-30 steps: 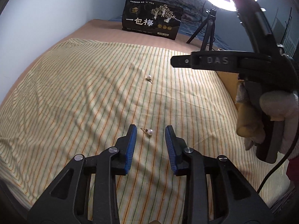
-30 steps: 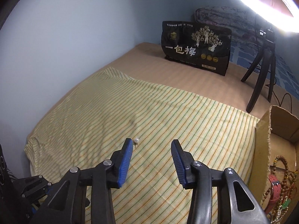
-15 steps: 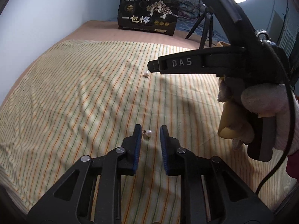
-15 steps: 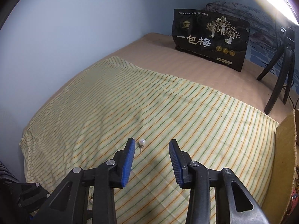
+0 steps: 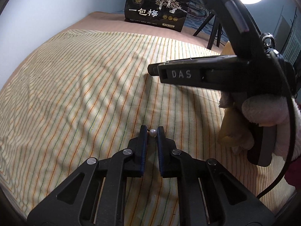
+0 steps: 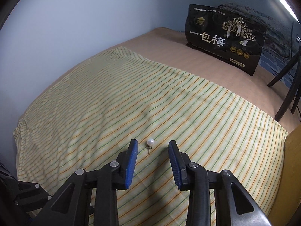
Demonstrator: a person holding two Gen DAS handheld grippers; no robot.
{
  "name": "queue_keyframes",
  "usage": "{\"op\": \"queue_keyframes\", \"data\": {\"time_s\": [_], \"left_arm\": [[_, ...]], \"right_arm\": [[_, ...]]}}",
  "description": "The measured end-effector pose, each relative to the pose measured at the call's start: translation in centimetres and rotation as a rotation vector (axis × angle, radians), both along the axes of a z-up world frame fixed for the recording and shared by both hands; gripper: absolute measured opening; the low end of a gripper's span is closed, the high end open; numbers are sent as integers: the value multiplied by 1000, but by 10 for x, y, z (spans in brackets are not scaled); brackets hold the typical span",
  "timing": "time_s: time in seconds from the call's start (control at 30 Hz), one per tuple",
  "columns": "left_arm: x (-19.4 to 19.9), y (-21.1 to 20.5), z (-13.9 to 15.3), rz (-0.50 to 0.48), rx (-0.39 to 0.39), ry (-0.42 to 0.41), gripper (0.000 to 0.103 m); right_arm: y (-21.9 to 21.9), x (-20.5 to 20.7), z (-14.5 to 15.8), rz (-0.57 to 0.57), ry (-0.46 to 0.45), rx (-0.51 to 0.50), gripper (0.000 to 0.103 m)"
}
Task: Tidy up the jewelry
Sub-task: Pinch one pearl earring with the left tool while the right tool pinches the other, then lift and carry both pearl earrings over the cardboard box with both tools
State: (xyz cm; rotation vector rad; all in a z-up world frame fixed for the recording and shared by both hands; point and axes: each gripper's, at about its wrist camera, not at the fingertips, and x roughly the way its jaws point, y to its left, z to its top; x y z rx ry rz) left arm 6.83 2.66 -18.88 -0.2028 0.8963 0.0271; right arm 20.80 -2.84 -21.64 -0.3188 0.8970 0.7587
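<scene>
Two pearl earrings are in play, both on the striped cloth [image 6: 169, 98], neither stowed yet.

Left gripper [image 5: 152, 132]: jaws pinched nearly shut on near earring [image 5: 152, 132], pads against the pearl w/ its post poking left. It's down on the cloth, towards the near edge, not lifted.

Right gripper [image 6: 152, 146]: jaws partly apart & closing, far earring [image 6: 150, 142] between them but closer to the left pad, no contact seen. That one sits mid-cloth, post pointing back at the gripper.

A cardboard box [image 6: 291, 169] shows at the cloth's right edge; contents can't be seen now, prob. the drop-off spot.

Progress, as judged: early-to-mid. One grasp made, second about to be. Left: finish right pinch, lift both, carry to box. Black bag [image 6: 223, 37] at the far end is untouched.
</scene>
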Motion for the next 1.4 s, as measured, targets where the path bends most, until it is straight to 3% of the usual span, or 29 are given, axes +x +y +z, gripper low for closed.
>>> {"op": "queue_keyframes", "data": {"time_s": [0.23, 0.47, 0.83, 1.4], "left_arm": [[1, 0, -1, 2, -7, 0, 8], [0, 1, -1, 4, -19, 0, 8], [-3, 1, 3, 10, -22, -5, 6], [-18, -2, 25, 5, -17, -58, 6]], "right_arm": [[2, 0, -3, 7, -15, -15, 28], [4, -1, -5, 24, -8, -20, 6], [-4, -2, 3, 2, -6, -12, 6], [-34, -23, 48, -46, -62, 7, 6]]}}
